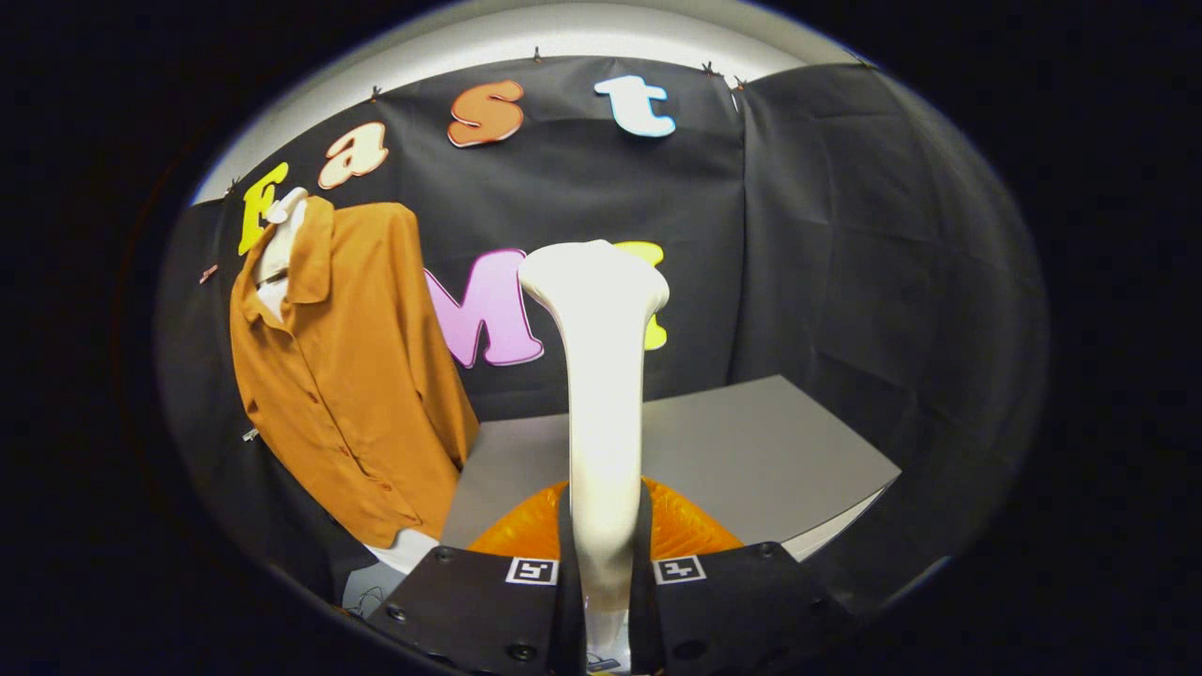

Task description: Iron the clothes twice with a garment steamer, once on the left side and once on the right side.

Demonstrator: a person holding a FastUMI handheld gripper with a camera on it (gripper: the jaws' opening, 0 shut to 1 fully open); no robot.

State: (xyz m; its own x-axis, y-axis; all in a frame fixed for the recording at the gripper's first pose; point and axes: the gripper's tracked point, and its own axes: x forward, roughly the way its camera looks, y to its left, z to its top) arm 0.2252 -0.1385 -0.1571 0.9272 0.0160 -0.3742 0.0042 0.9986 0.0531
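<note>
Grey table (751,451) at centre; orange shirt (352,385) hangs at left. Hand-held gripper (604,573) pinches upright white garment steamer (601,376) handle.

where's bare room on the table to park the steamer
The grey table is bare right of the white steamer, out to its far corner. Left is crowded: the orange shirt hangs by that edge. The claw is shut on the steamer.

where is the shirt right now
In the gripper view the shirt hangs on the booth wall, left of the steamer the claw holds, beside the table.
</note>
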